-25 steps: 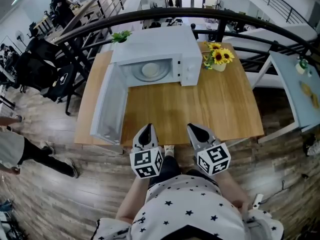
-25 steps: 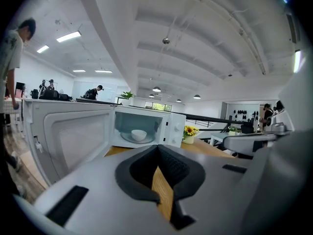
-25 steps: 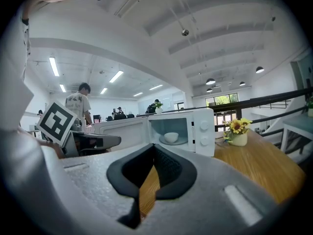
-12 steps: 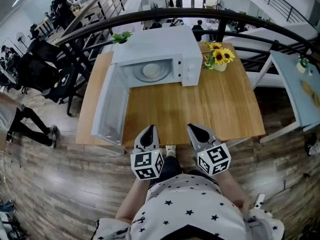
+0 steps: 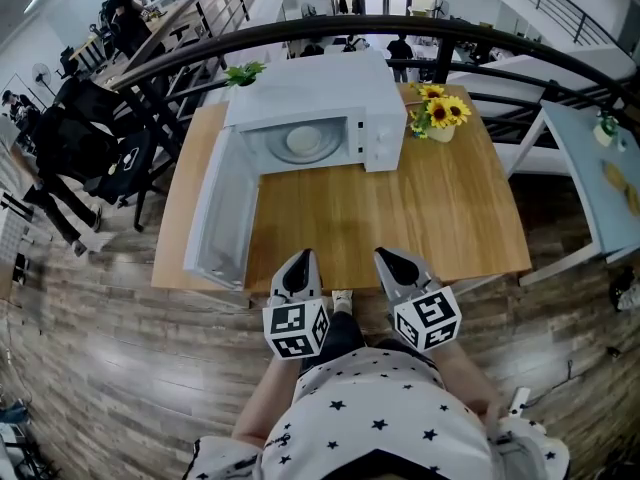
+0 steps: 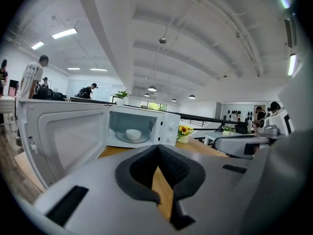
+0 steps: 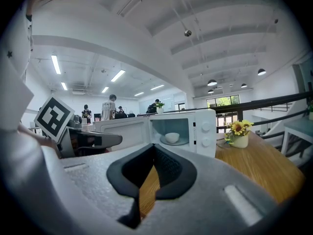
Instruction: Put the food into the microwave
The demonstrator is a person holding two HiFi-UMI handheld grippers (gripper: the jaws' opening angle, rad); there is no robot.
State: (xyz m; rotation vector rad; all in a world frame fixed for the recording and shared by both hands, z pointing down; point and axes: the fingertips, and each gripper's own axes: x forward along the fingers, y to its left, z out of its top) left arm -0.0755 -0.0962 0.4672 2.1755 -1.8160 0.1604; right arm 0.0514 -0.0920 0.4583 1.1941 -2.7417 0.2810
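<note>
1. Quiet second at the wooden table (image 5: 420, 218): the only change is off it, where a passer-by (image 5: 62, 206) on the plank floor (image 5: 130, 368) at the left edge of the head view has walked further up the frame; microwave (image 5: 310, 98), bowl and both grippers sit as they did.
2. For the task, that stillness reads as a finish rather than a start; the white bowl (image 5: 300, 140), which presumably holds the food though its contents cannot be seen, already rests on the glass turntable (image 7: 183, 141) inside the microwave at upper centre; the door (image 5: 222, 208) is swung wide to the left, so closing it looks like the only step left, if any.
3. The left gripper (image 5: 297, 258) and right gripper (image 5: 389, 258) hover side by side at the table's near edge, bottom centre, well apart from the microwave; each has its jaws closed together and carries nothing.
4. The count: one microwave; one open door; one bowl; one turntable; two grippers; one vase of sunflowers (image 5: 438, 118) just right of the microwave; one small potted plant (image 5: 243, 71) at its upper-left corner.
</note>
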